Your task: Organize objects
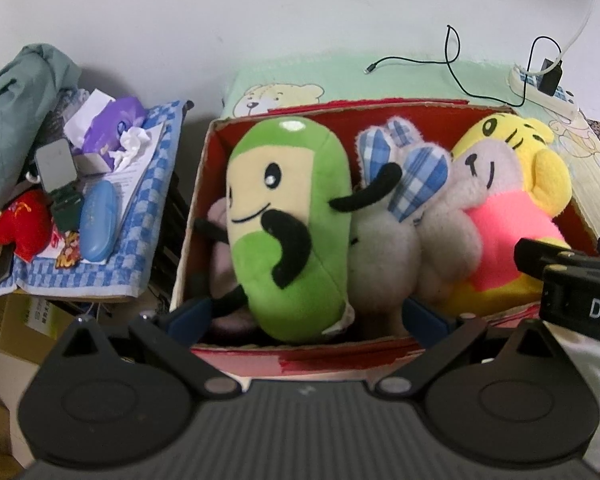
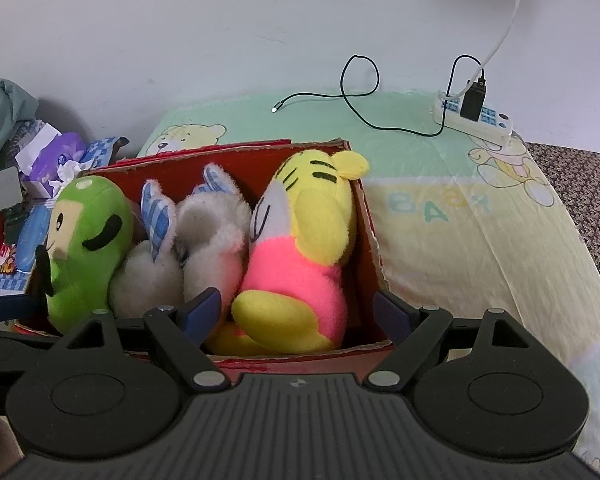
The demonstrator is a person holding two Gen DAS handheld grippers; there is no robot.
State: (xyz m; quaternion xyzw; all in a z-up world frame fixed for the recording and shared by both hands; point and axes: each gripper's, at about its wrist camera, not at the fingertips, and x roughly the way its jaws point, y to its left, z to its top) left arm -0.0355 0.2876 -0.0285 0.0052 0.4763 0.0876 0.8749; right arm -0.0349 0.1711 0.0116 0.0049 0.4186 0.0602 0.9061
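Observation:
A red cardboard box [image 1: 340,354] [image 2: 368,240] sits on a bed and holds three plush toys. A green bean plush [image 1: 288,220] [image 2: 88,240] leans at the left, a white rabbit with blue checked ears [image 1: 388,216] [image 2: 204,240] lies in the middle, and a yellow tiger in pink [image 1: 504,208] [image 2: 304,256] sits at the right. My left gripper [image 1: 306,316] is open, its fingers either side of the green plush's lower end. My right gripper [image 2: 298,308] is open, its fingers either side of the tiger's lower body. The right gripper also shows in the left wrist view [image 1: 572,276].
A cluttered side table [image 1: 112,272] with a blue checked cloth, a tissue pack [image 1: 116,128], a blue case [image 1: 98,226] and a red toy [image 1: 24,228] stands left. A pale baby-print blanket [image 2: 460,216] lies right, with a power strip [image 2: 476,120] and black cable [image 2: 360,92] at the wall.

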